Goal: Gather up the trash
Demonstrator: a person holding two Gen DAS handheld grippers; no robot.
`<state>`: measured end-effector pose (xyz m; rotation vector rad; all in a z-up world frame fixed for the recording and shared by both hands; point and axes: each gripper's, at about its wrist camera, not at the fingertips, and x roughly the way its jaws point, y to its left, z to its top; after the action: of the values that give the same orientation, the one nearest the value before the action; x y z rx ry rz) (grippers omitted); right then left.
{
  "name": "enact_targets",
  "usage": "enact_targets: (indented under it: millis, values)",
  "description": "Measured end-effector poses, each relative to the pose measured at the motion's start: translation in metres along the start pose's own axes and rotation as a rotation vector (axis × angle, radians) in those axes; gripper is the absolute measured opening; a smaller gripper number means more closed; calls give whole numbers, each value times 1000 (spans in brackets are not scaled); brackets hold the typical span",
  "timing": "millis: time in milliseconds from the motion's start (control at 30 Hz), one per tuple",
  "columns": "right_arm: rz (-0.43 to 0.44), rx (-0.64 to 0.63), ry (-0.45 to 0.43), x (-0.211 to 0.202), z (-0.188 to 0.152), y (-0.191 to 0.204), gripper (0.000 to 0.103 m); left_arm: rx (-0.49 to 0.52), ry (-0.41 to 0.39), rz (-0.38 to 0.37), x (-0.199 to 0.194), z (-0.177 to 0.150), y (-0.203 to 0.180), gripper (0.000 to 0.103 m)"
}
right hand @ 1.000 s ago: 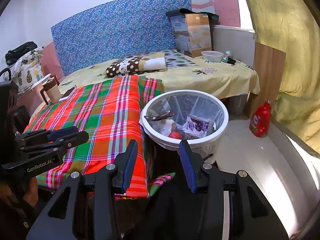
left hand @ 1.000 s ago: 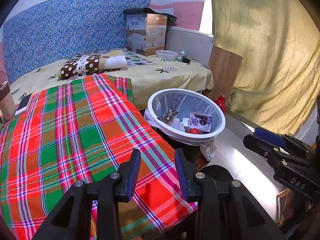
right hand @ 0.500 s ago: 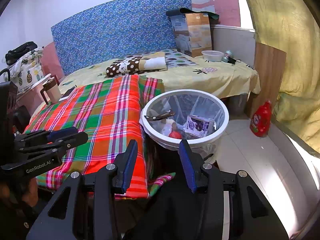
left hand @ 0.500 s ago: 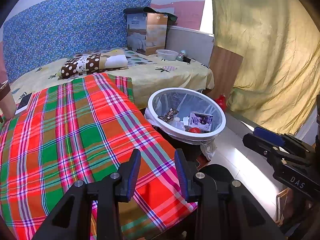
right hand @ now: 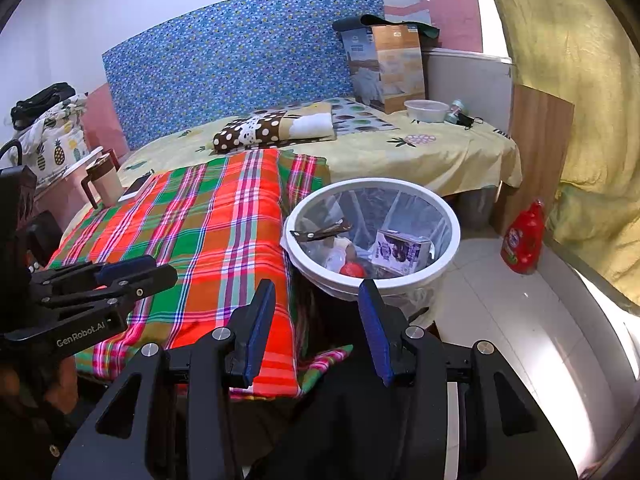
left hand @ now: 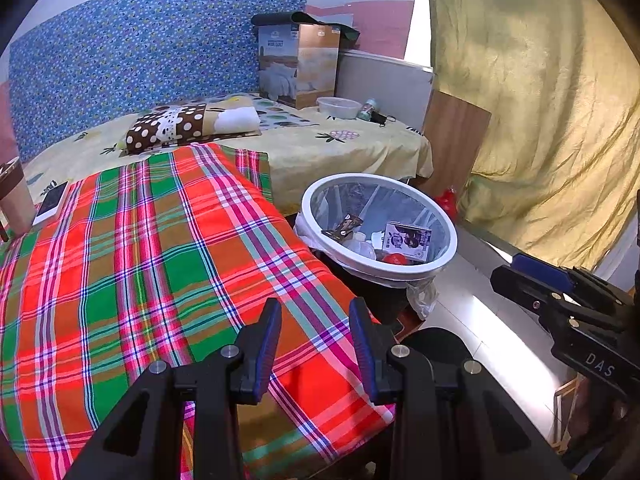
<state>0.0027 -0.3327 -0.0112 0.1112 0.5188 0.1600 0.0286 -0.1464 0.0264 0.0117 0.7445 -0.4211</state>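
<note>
A: How do the jaws stand?

B: The left gripper [left hand: 314, 320] has its blue pads apart with nothing between them, above the near corner of the plaid blanket [left hand: 152, 256]. The right gripper [right hand: 316, 300] is spread a little wider, also bare, over the blanket's edge and the dark gap beside the bin.

A: And the trash?

B: In the white-rimmed trash bin [right hand: 448, 256], which is lined with a clear bag and stands on the floor just beside the bed, ahead of both grippers. Inside lie a dark snack wrapper [right hand: 322, 232] against the left wall, a small printed carton [right hand: 400, 250] to the right, and something red [right hand: 352, 269] between them near the bottom. There is pale rubbish underneath, too unclear to name.

A: Anything further out?

B: A polka-dot pillow [right hand: 276, 128] sits on the yellow sheet beyond the blanket. At the far corner of the bed stand a cardboard box [right hand: 384, 68] and a clear plastic bowl [right hand: 426, 110]. A mug [right hand: 105, 182] and a phone [right hand: 136, 188] are at the blanket's left edge. A red bottle [right hand: 524, 240] stands on the floor right of the bin, near the yellow curtain [right hand: 580, 80].
</note>
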Motion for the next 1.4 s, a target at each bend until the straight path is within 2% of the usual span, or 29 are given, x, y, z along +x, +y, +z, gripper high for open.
enact_targets:
  millis: [533,1400]
  values:
    - [3,1,4,1,0,4,45,-7,0,8,-1,1,2,35]
    - [12,-2,14,5,-3,10,45,38,7,41,3,0,-2,35]
